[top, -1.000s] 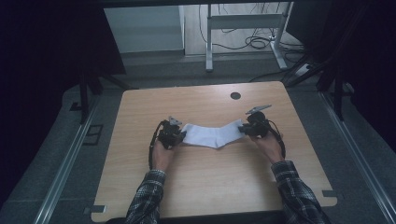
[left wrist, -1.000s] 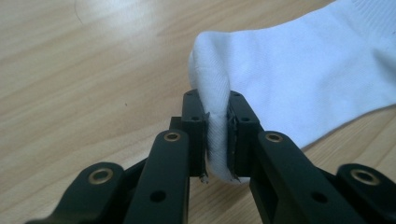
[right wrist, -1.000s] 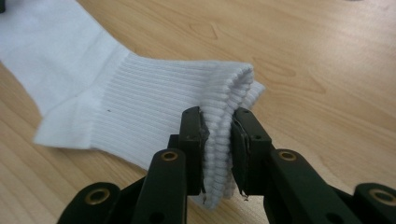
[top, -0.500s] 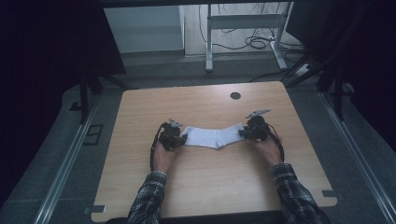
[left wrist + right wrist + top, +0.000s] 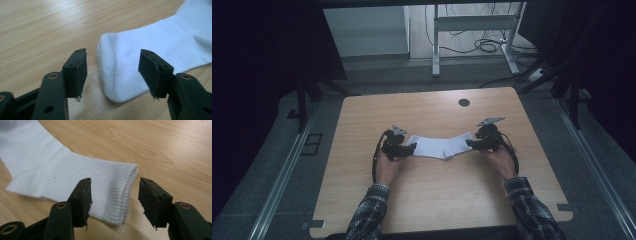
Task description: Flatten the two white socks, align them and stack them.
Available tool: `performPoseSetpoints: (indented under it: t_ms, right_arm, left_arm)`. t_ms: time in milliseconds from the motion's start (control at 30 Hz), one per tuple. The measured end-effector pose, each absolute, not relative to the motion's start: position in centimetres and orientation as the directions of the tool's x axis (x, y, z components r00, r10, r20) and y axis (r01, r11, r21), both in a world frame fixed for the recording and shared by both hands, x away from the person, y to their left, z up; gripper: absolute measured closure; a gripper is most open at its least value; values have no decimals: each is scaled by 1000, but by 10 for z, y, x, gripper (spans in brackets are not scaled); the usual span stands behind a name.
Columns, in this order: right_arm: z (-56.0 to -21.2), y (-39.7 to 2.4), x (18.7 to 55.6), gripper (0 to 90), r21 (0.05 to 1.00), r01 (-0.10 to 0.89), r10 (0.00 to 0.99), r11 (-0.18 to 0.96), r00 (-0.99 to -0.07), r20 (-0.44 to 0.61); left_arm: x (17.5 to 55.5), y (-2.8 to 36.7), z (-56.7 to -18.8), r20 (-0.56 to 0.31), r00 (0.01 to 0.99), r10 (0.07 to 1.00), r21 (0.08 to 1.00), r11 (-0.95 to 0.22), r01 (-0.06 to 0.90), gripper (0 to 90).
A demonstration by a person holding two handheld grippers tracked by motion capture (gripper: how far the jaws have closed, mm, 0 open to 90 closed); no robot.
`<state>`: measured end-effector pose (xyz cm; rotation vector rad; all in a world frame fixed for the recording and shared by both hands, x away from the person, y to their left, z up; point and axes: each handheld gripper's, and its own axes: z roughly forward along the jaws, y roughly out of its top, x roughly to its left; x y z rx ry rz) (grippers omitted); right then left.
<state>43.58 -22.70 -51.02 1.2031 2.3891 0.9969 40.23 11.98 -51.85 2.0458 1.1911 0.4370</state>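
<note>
Room: dim, dark floor with metal rails; pale wooden desk (image 5: 432,200) lit in the middle, small dark round hole (image 5: 464,102) near its far edge.
Sock: one white sock (image 5: 441,146) lies flat on the desk near centre, stretched left to right with a shallow bend at the heel.
Toe end: toward the left gripper (image 5: 409,148); in the left gripper view the rounded toe (image 5: 117,75) rests on the wood between its fingers.
Cuff end: toward the right gripper (image 5: 471,144); in the right gripper view the ribbed cuff (image 5: 110,192) lies flat, its edge between the fingers.
Left fingers: (image 5: 76,72) parted about halfway, have just been opening; sock between them, pads not pressing it.
Right fingers: (image 5: 81,200) also parted about halfway, just been opening; left pad over the cuff, no squeeze visible.
Hands: both low at the sock's ends, plaid sleeves entering from the near edge.
Done (judged): sock pulled straight, laid down and let go at both ends.
Left (judged): backing the grippers off; whether folding or pairing is meant cannot be told, as no second sock is on the desk.
Risk: a pad could snag the knit while drawing back.
</note>
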Motion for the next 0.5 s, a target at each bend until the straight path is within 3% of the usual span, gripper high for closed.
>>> performPoseSetpoints:
  t_ms: [233,500]
  right_arm:
    - [-503,-231,425,339,699,592,788,402,-612,65]
    - [-492,-237,409,260,695,586,779,416,-624,59]
  left_arm:
    - [393,128,-513,-129,532,837,725,-286,626,287]
    - [376,141,-504,-143,541,829,736,-277,618,175]
